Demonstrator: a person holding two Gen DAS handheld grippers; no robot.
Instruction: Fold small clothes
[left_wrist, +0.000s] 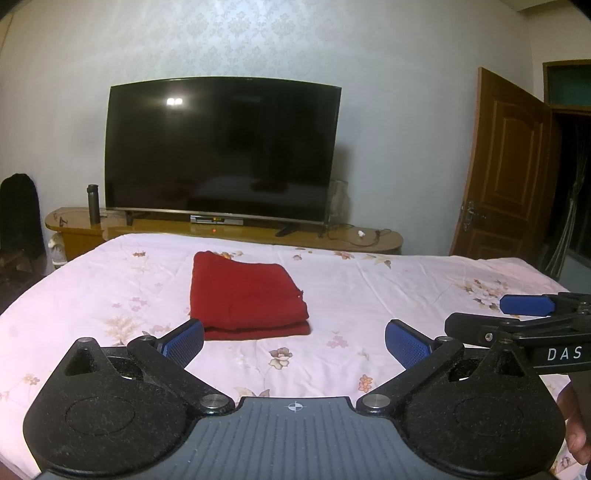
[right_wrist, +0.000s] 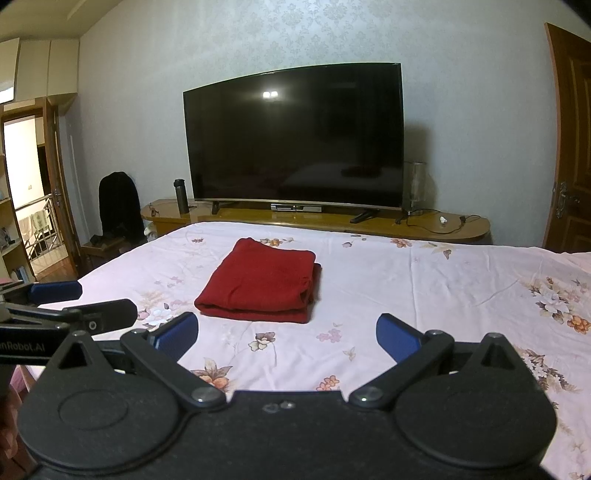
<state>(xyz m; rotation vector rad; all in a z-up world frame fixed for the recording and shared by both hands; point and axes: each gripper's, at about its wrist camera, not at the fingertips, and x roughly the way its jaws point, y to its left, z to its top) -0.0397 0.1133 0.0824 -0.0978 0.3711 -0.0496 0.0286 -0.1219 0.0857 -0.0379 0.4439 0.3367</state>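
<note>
A red garment (left_wrist: 245, 295) lies folded into a neat rectangle on the pink floral bed sheet (left_wrist: 388, 295). It also shows in the right wrist view (right_wrist: 260, 282). My left gripper (left_wrist: 293, 341) is open and empty, hovering just short of the garment's near edge. My right gripper (right_wrist: 288, 336) is open and empty, also a little short of the garment. The right gripper (left_wrist: 524, 317) shows at the right edge of the left wrist view, and the left gripper (right_wrist: 55, 302) shows at the left edge of the right wrist view.
A large dark TV (left_wrist: 221, 147) stands on a low wooden cabinet (left_wrist: 369, 236) beyond the bed's far edge, with a dark bottle (left_wrist: 93, 204) on it. A wooden door (left_wrist: 502, 170) is at the right. A black chair (right_wrist: 118, 203) stands at the left.
</note>
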